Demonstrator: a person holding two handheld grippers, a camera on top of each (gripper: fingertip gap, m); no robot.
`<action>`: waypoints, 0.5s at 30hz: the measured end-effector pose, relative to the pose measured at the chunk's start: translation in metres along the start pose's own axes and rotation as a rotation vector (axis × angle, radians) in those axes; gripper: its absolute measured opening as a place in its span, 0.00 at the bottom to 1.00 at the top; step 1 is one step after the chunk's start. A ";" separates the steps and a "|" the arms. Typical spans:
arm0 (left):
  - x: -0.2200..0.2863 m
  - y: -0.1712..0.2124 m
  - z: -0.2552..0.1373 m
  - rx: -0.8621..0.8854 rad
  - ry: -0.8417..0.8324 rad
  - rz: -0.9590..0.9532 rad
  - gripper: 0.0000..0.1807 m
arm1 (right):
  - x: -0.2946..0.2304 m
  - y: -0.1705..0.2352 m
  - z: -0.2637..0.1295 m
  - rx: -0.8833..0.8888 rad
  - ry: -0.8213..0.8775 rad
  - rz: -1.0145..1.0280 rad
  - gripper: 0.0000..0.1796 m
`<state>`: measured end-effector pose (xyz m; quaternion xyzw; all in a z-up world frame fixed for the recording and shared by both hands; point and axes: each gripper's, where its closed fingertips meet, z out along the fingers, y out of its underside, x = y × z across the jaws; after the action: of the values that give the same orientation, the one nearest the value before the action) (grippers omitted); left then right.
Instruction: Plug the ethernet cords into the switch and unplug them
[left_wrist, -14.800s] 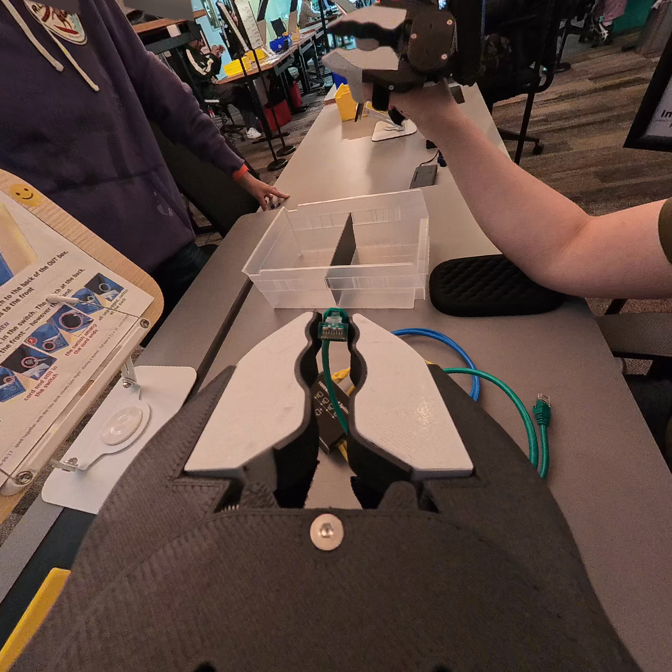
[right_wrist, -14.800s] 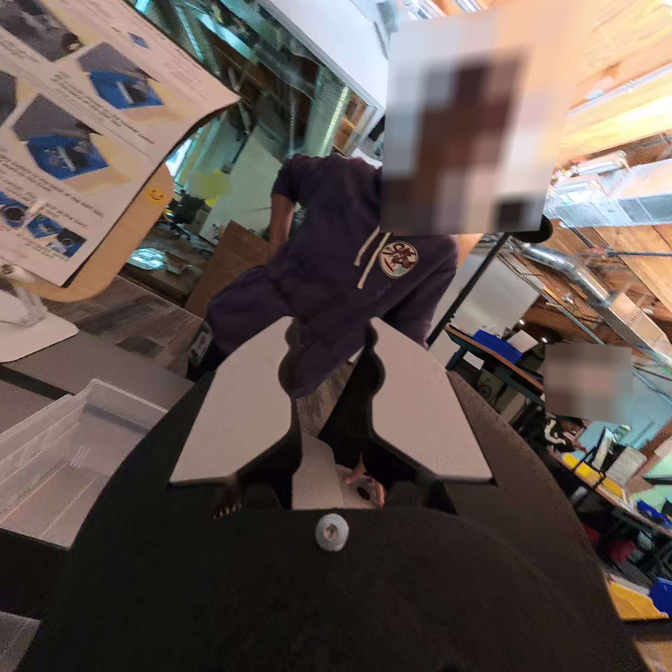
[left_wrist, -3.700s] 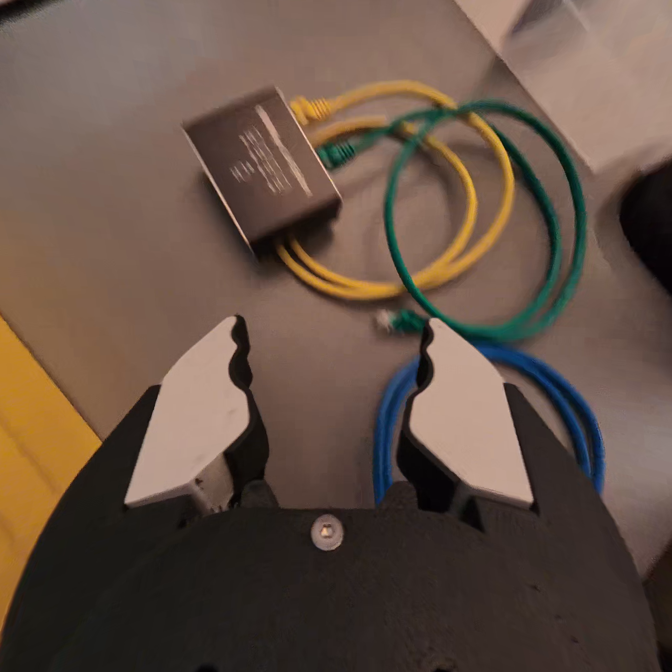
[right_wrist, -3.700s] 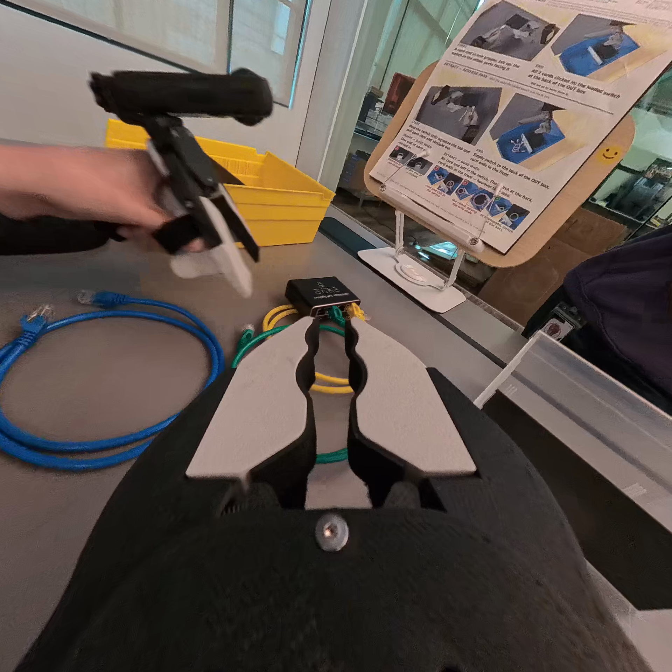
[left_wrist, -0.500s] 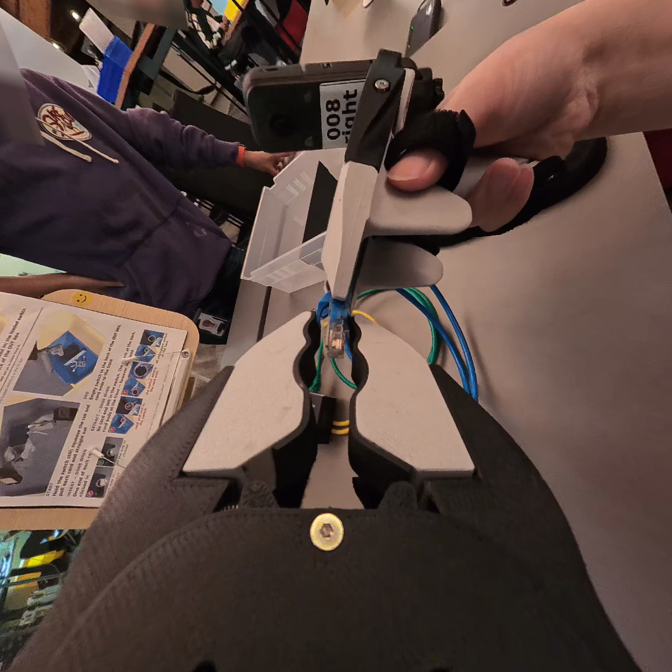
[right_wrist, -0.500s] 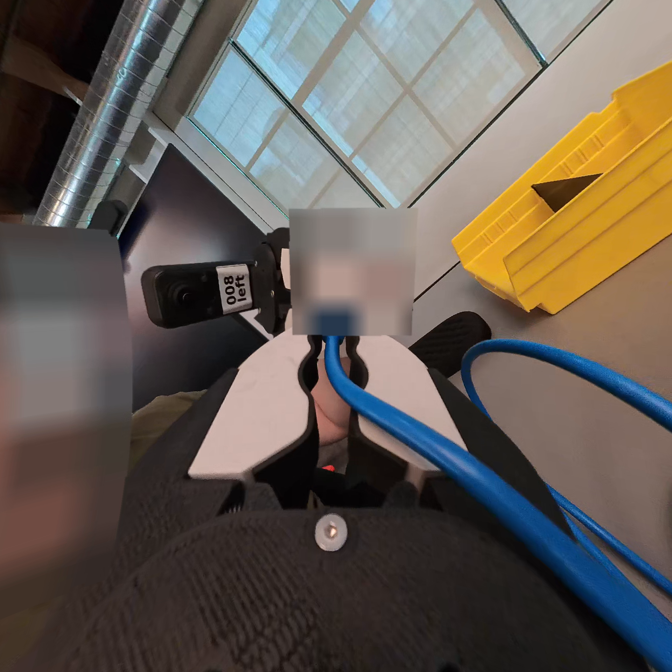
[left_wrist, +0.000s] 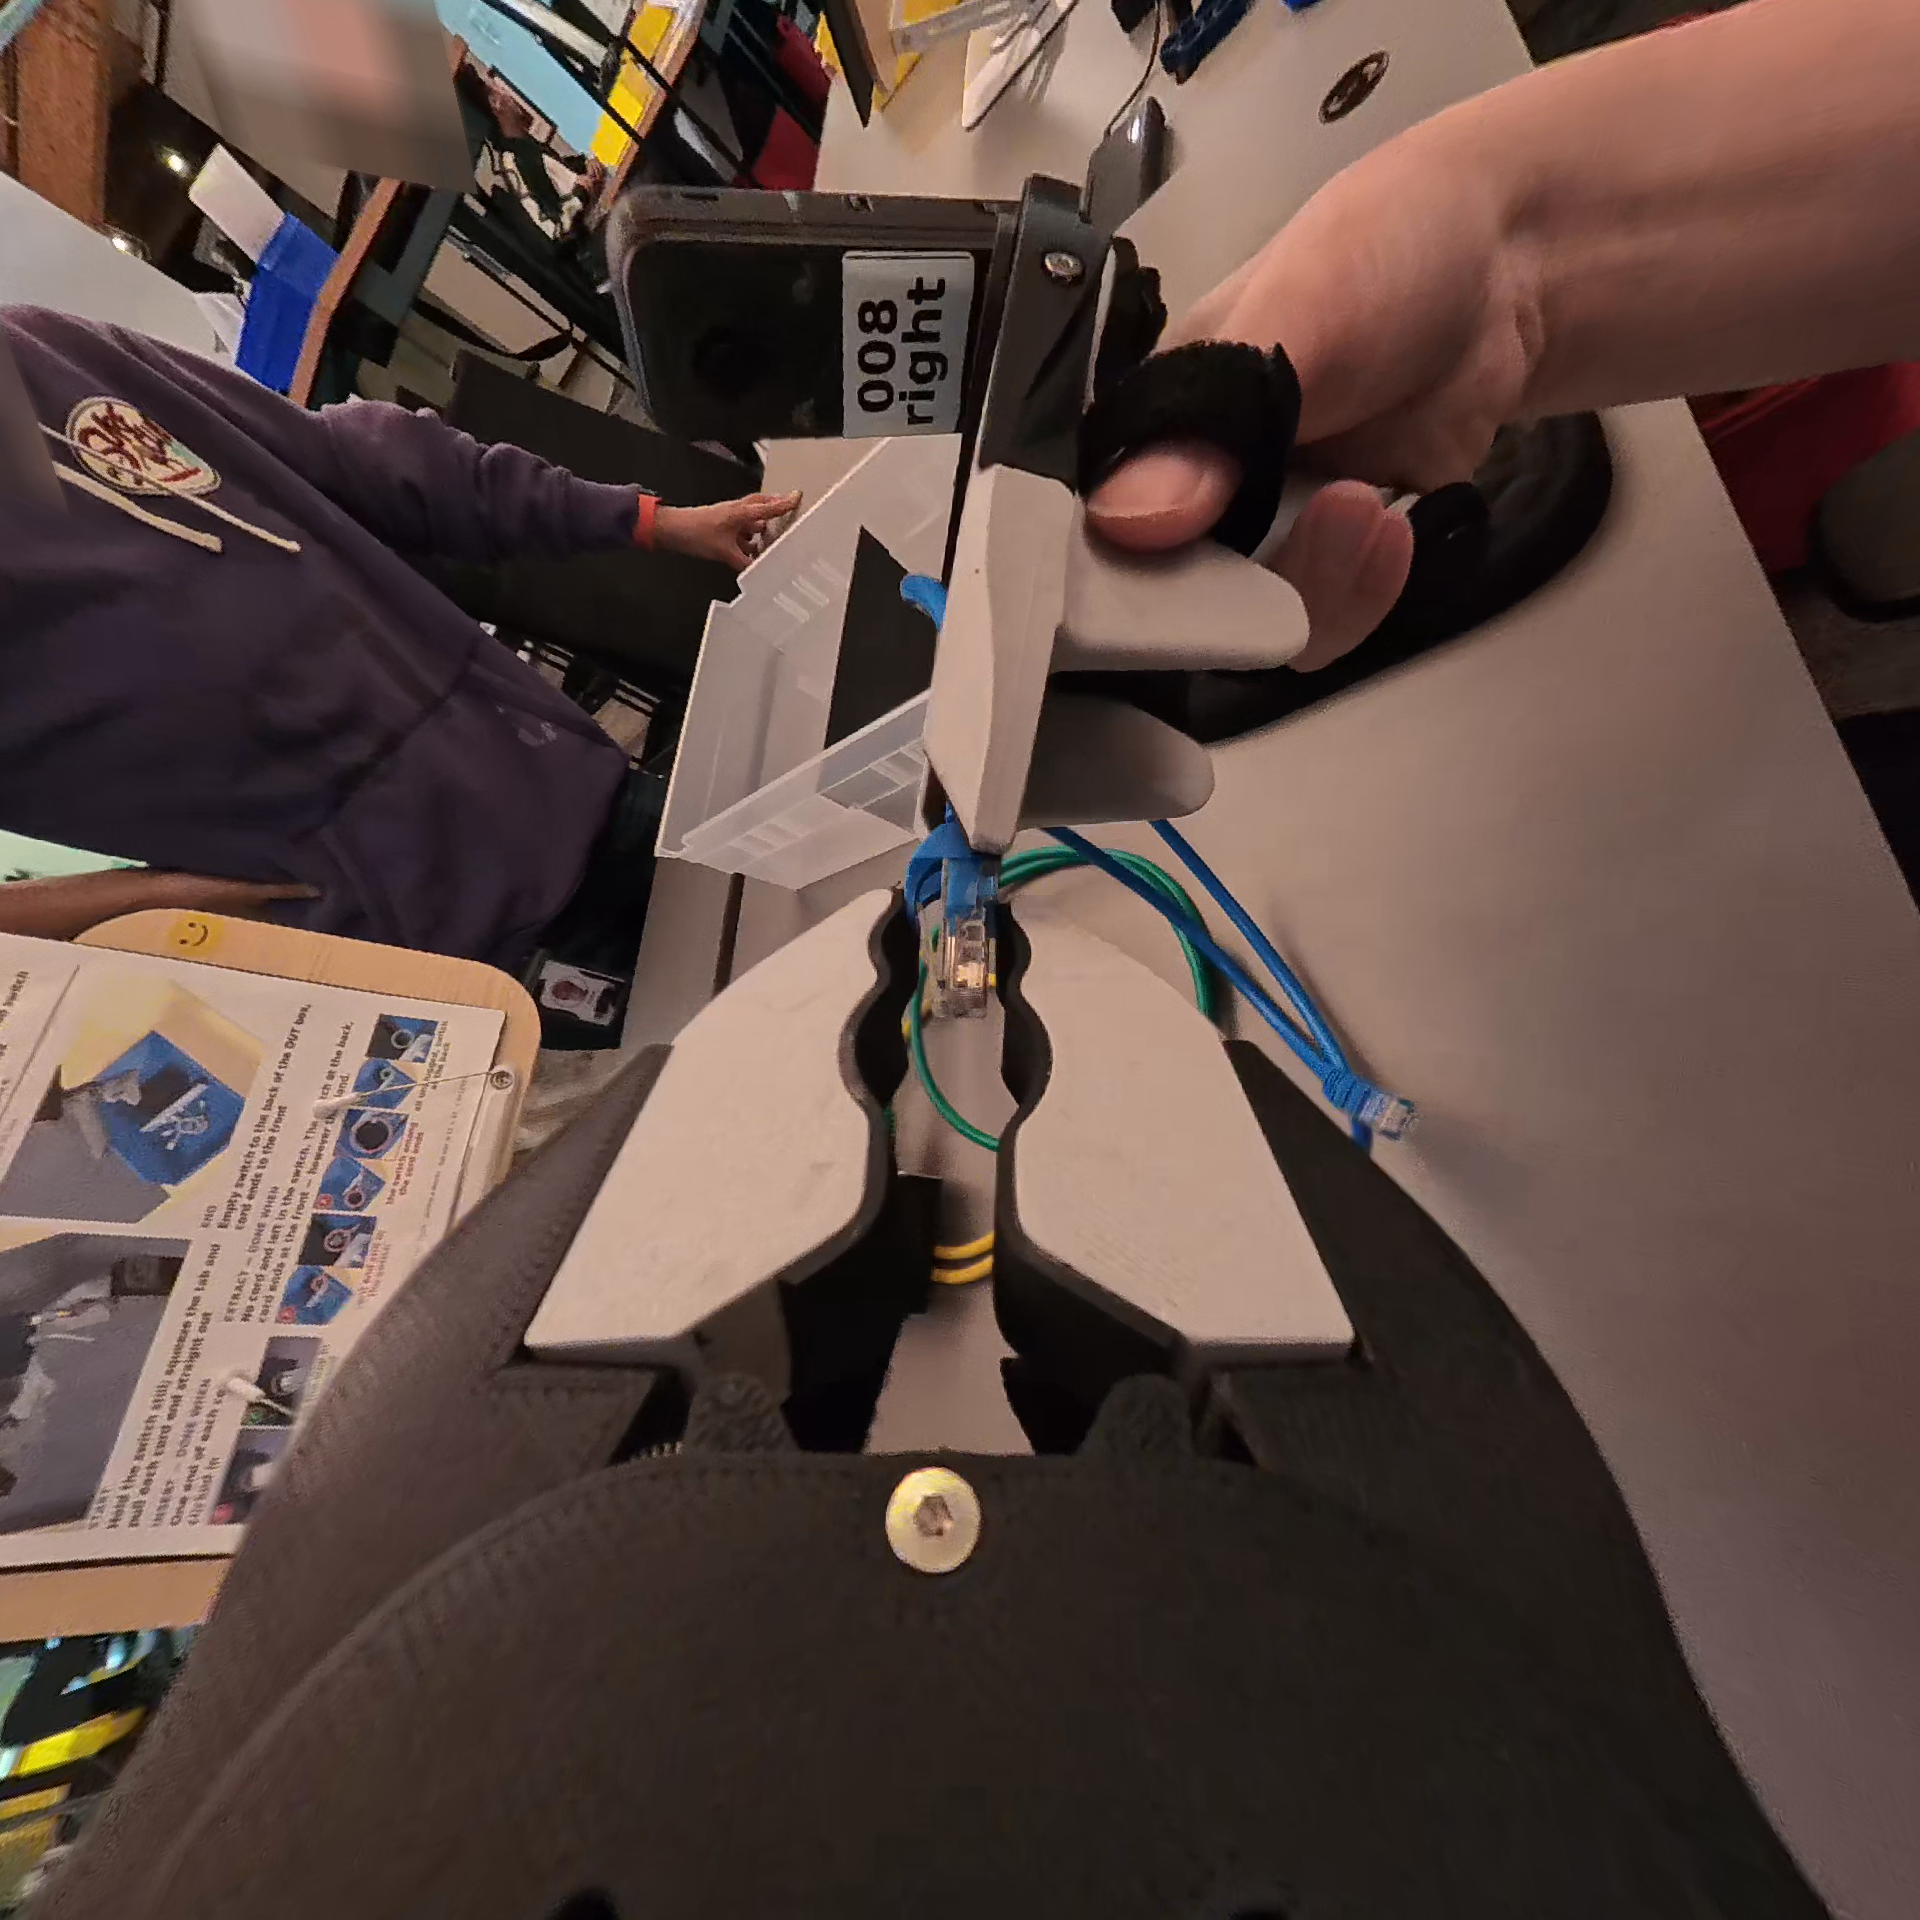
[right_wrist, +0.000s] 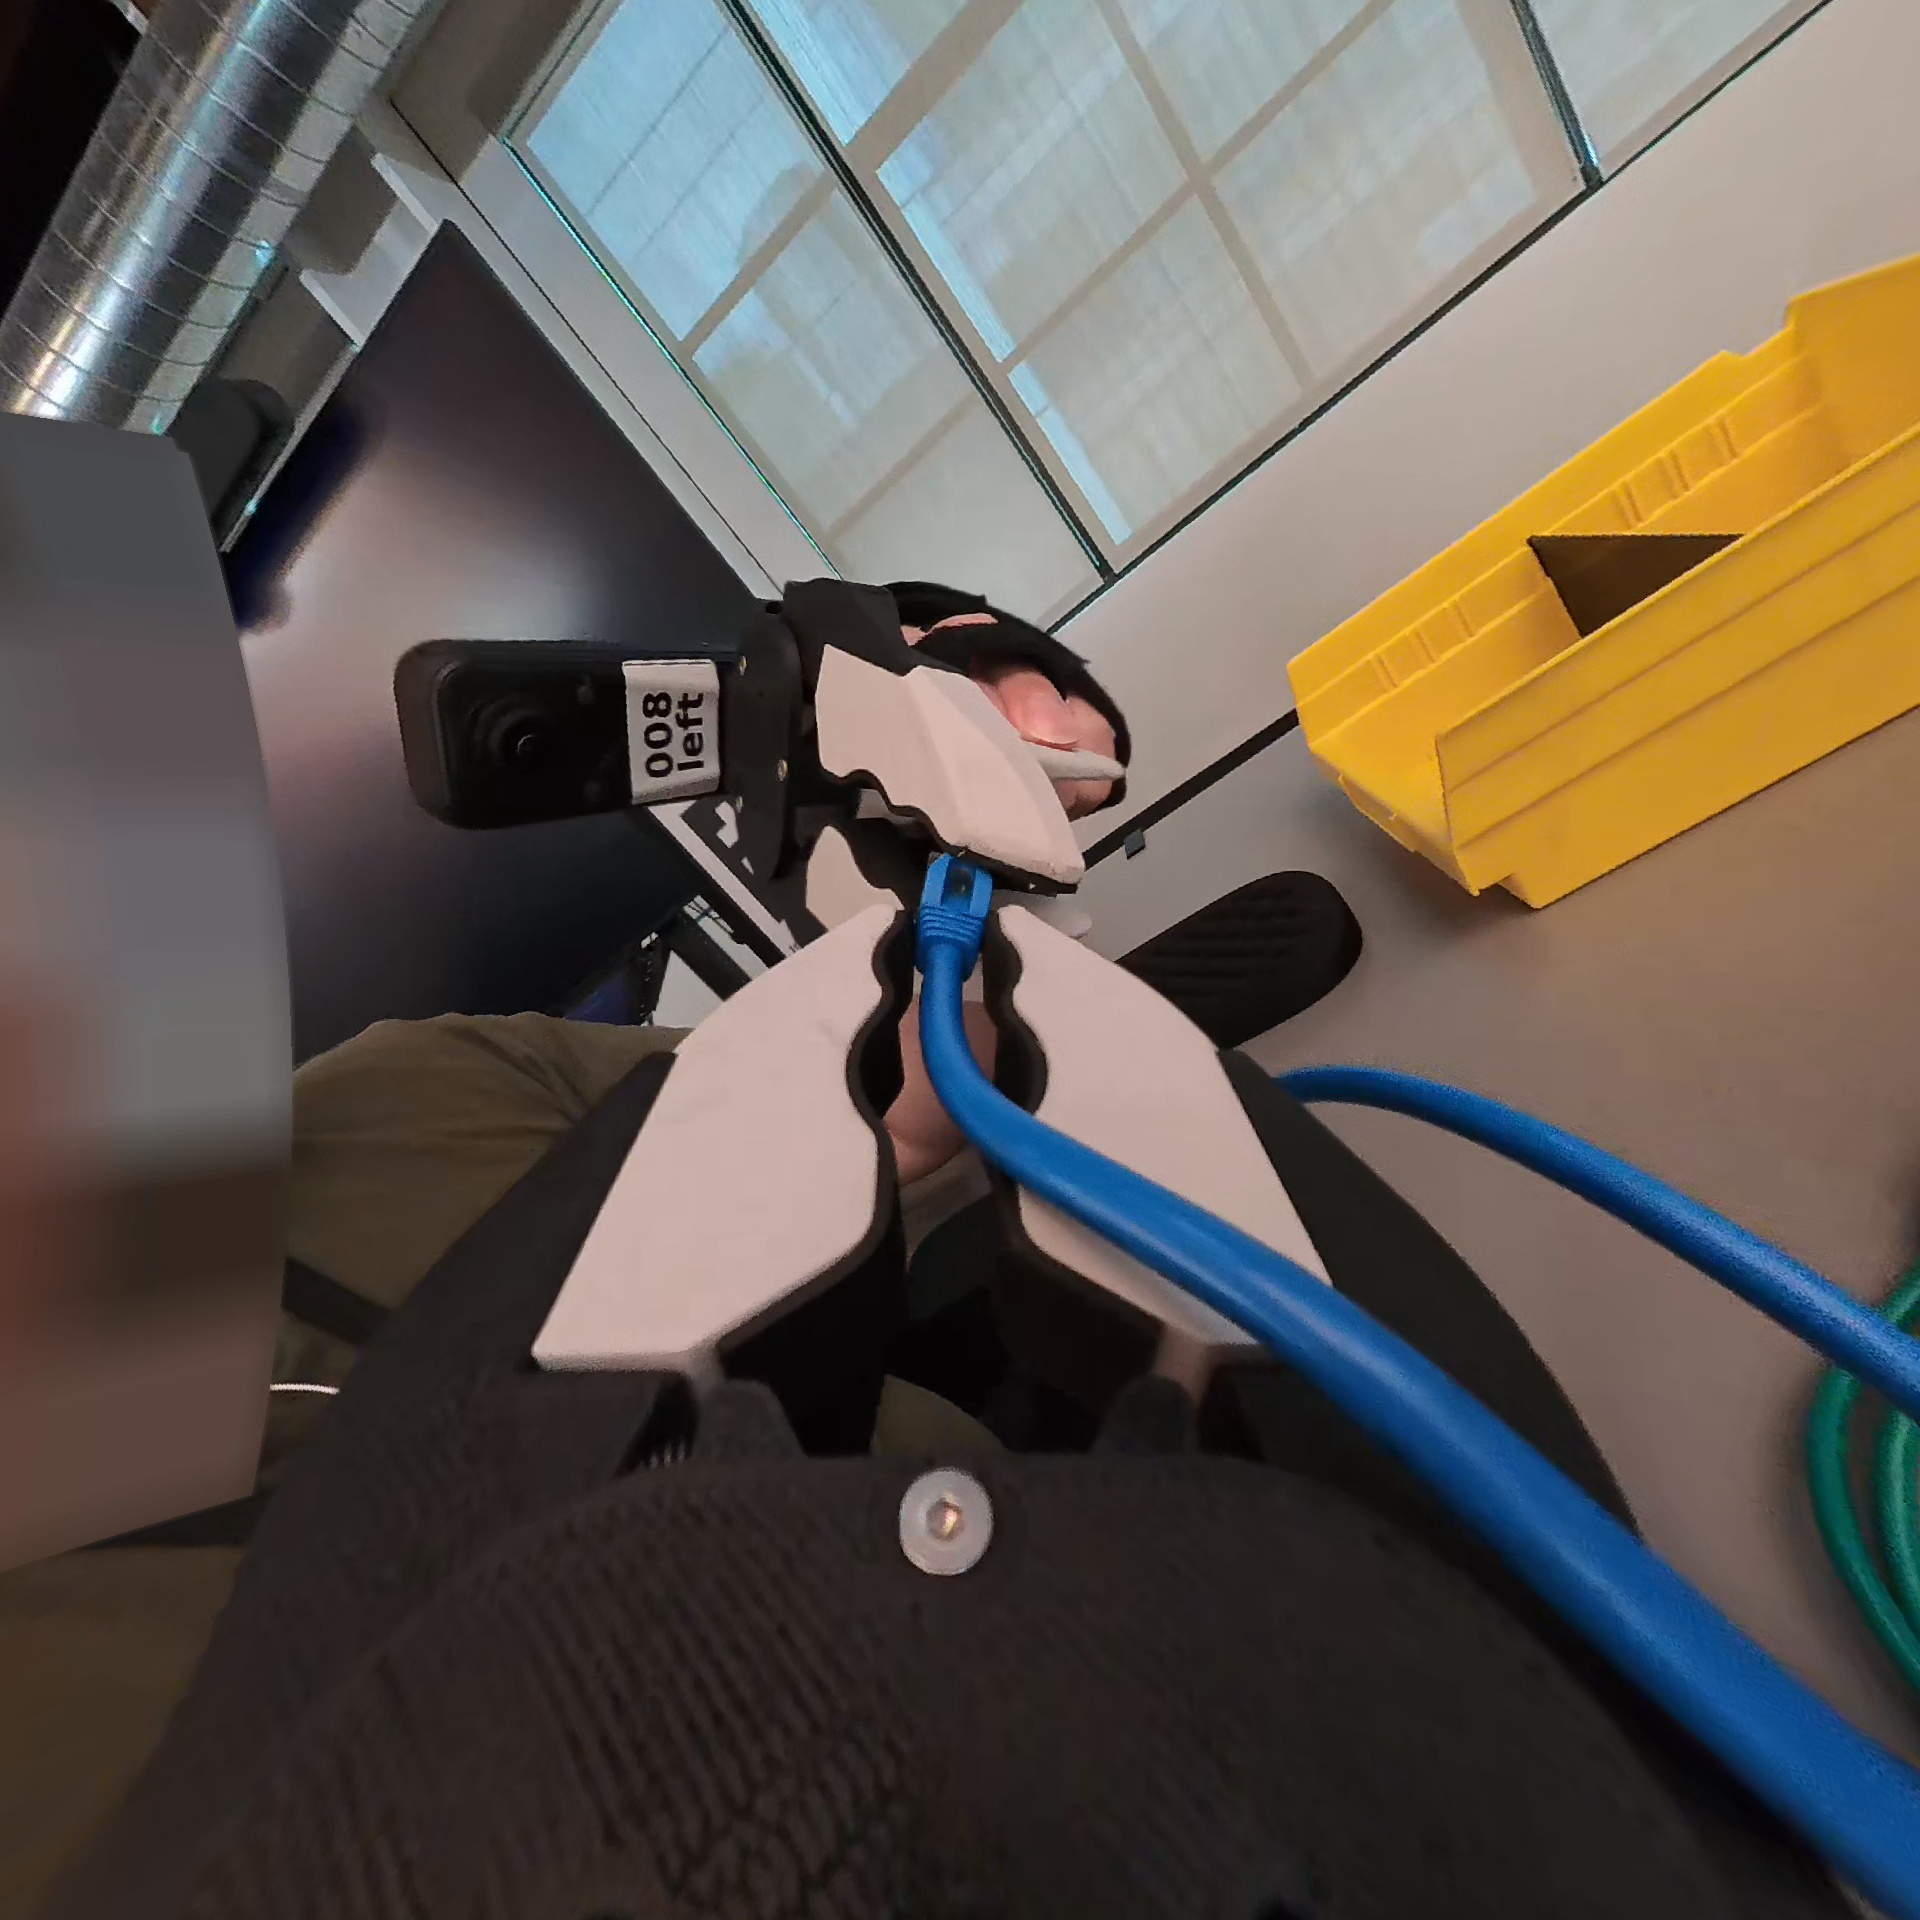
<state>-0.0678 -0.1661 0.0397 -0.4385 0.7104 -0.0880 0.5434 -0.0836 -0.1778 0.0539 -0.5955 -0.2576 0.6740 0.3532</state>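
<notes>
1. Table (left_wrist: 1558, 1039): carries all task items. In the left wrist view a clear bin (left_wrist: 790, 748) sits at 11 o'clock. In the right wrist view a yellow bin (right_wrist: 1558, 727) sits at 2 o'clock. Both are well apart from the work.

2. Switch (left_wrist: 904, 1247): lies on the table, seen through the gap of the left fingers, with 2 yellow cords (left_wrist: 961, 1259) meeting it. A green cord (left_wrist: 1164, 883) loops beside it. The left gripper is judged to be placed above the switch so that the next plug can be brought down toward a free port.

3. Blue cord (right_wrist: 1143, 1174): raised off the table, with 1 loose end lying at 3 o'clock in the left wrist view. The other end is lifted between the 2 grippers, probably to present its plug (left_wrist: 961, 966) in a usable orientation for a hand-over.

4. Right gripper (right_wrist: 945, 925): fingers clamped at a narrow gap on the blue cord just behind the plug, at the boot. In the left wrist view it enters from 12 o'clock, fingers edge-on.

5. Left gripper (left_wrist: 951, 925): fingers narrow, set on either side of the plug. Firm contact between the pads and the plug cannot be confirmed. In the right wrist view its fingertips cover the plug end at 12 o'clock.
</notes>
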 end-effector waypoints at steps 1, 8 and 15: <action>0.000 0.000 0.000 -0.009 -0.009 0.018 0.07 | 0.000 0.000 0.000 0.003 -0.001 0.006 0.07; -0.001 0.004 0.006 -0.029 -0.003 0.051 0.08 | 0.006 -0.001 -0.005 0.032 -0.016 0.060 0.07; -0.071 0.061 0.020 -0.104 0.186 -0.359 0.48 | 0.003 -0.005 -0.036 0.068 0.070 -0.071 0.07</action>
<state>-0.0812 -0.0713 0.0439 -0.5755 0.6714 -0.1869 0.4279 -0.0478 -0.1748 0.0499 -0.5970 -0.2431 0.6481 0.4055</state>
